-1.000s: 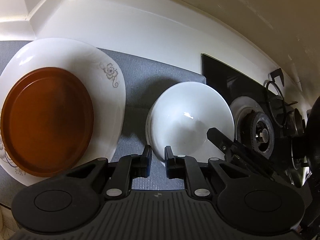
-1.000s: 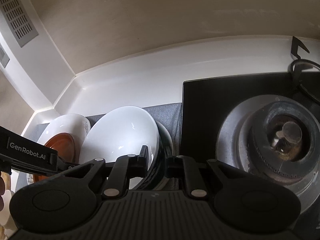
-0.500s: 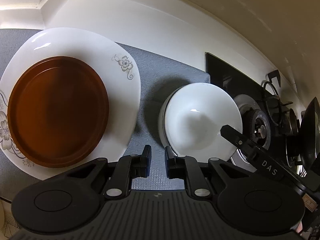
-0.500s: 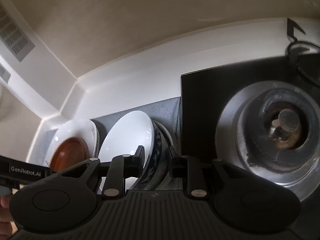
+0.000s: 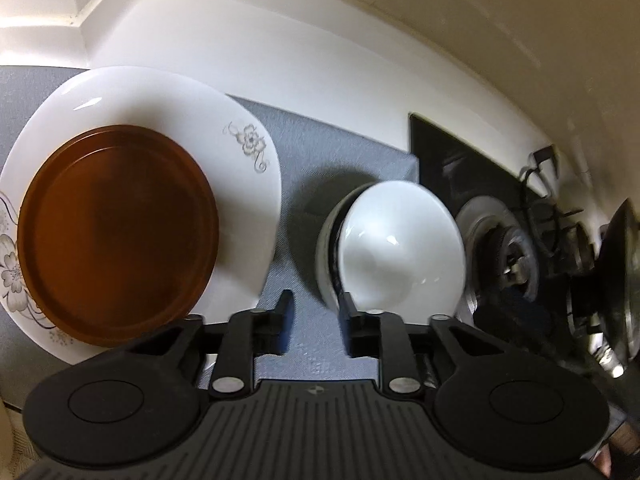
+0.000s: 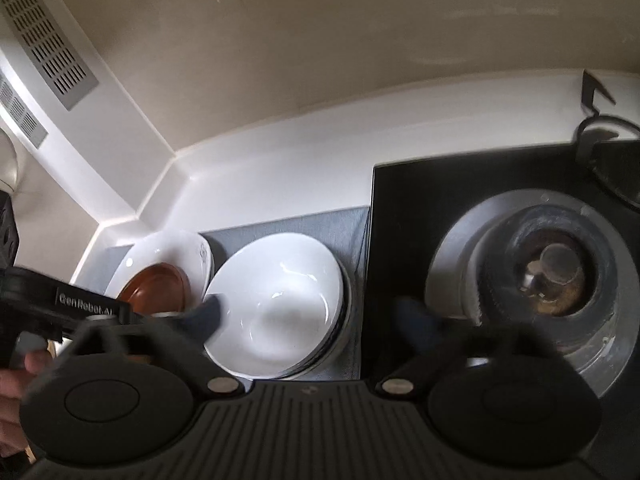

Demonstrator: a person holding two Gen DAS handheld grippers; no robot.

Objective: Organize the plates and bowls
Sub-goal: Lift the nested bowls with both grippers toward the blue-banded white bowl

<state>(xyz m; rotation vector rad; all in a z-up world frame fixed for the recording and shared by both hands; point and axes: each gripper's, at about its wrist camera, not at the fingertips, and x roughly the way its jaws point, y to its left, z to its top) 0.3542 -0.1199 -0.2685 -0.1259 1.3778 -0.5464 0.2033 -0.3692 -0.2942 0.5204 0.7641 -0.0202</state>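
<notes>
A brown plate (image 5: pixel 116 232) lies on a large white flowered plate (image 5: pixel 224 128) at the left of the grey mat (image 5: pixel 340 152). A white bowl (image 5: pixel 400 248) sits nested in a stack of bowls on the mat, right of the plates; it also shows in the right wrist view (image 6: pixel 280 304). My left gripper (image 5: pixel 315 322) hovers above the mat's front, between plates and bowls, its jaws slightly apart and empty. My right gripper (image 6: pixel 316 320) is open wide and empty, its blurred fingers either side of the bowl stack. The plates show in the right wrist view (image 6: pixel 160 280).
A black gas hob (image 6: pixel 460 200) with a burner (image 6: pixel 556 276) lies just right of the mat. A dark pan (image 5: pixel 618 280) stands at the far right. White backsplash wall (image 5: pixel 280 60) runs behind. My left gripper's body (image 6: pixel 60 304) shows at the left of the right wrist view.
My right gripper has opened wide and let go of the white bowl, which now rests level in the stack. My left gripper opened slightly and drew back a little.
</notes>
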